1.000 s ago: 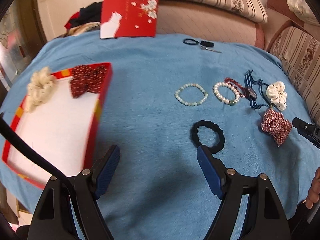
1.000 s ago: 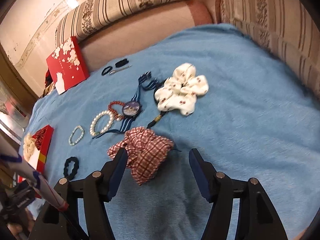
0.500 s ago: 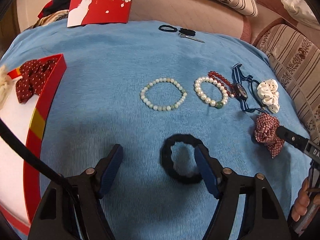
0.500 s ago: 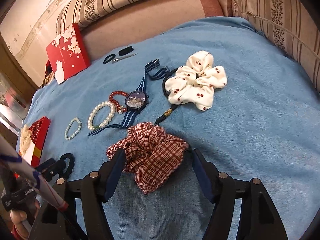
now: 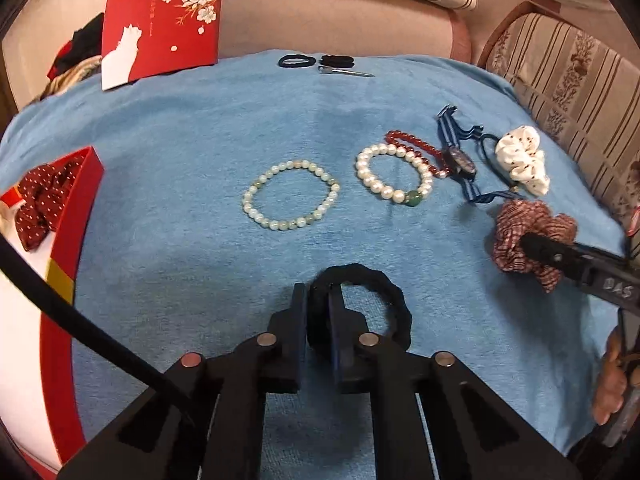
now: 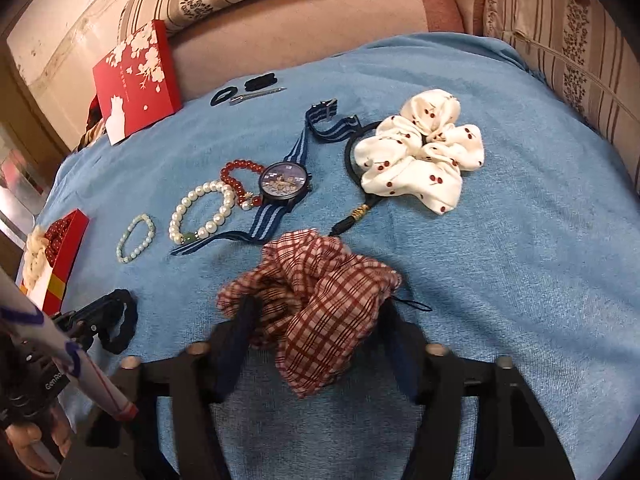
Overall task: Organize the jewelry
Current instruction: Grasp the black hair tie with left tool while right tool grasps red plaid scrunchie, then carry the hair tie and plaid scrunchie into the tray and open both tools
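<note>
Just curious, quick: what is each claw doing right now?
Left gripper: shut on the black hair tie.
Right gripper: open, fingers either side of the plaid scrunchie, not clamped.

Warm, dim indoor light on both views; soft shadows under the black scrunchie (image 5: 390,300) and plaid scrunchie (image 6: 320,300). Strong fisheye bending with dark corners. Motion blur on the right gripper (image 6: 316,324) fingers.
</note>
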